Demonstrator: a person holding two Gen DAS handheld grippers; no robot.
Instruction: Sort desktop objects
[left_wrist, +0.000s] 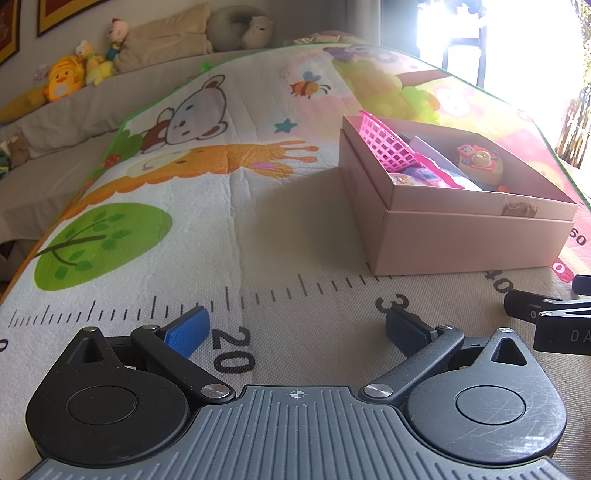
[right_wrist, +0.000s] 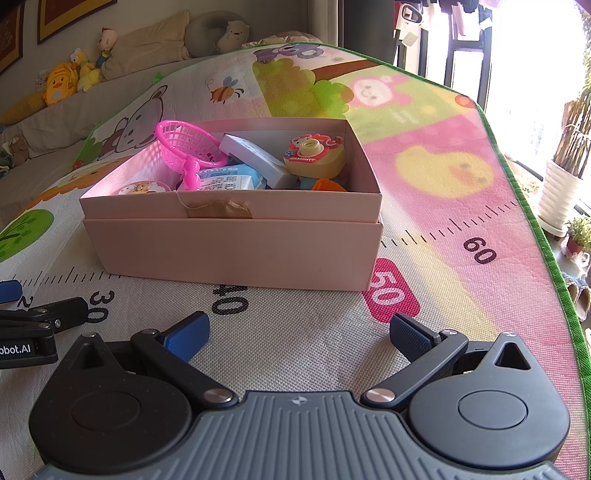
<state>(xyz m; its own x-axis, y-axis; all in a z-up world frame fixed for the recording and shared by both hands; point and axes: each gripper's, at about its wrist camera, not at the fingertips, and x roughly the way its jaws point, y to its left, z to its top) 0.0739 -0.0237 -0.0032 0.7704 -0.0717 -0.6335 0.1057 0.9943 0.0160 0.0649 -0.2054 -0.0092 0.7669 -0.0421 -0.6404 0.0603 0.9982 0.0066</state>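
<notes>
The toys, among them a pink net scoop (right_wrist: 186, 146) and a toy camera (right_wrist: 314, 155), are gathered in the pink box (right_wrist: 236, 243) on the mat-covered surface (right_wrist: 295, 339). Both the left gripper (left_wrist: 295, 332) and the right gripper (right_wrist: 297, 334) are held low before it, fingers spread wide and empty, presumably because sorting is done.

We see a cartoon play mat (left_wrist: 229, 192) with ruler markings, a grey sofa (left_wrist: 74, 110) far left lined with plush toys (left_wrist: 64, 79), framed pictures (left_wrist: 66, 13) above, glaring windows (right_wrist: 524, 55) far right, potted plants (right_wrist: 563, 184).
</notes>
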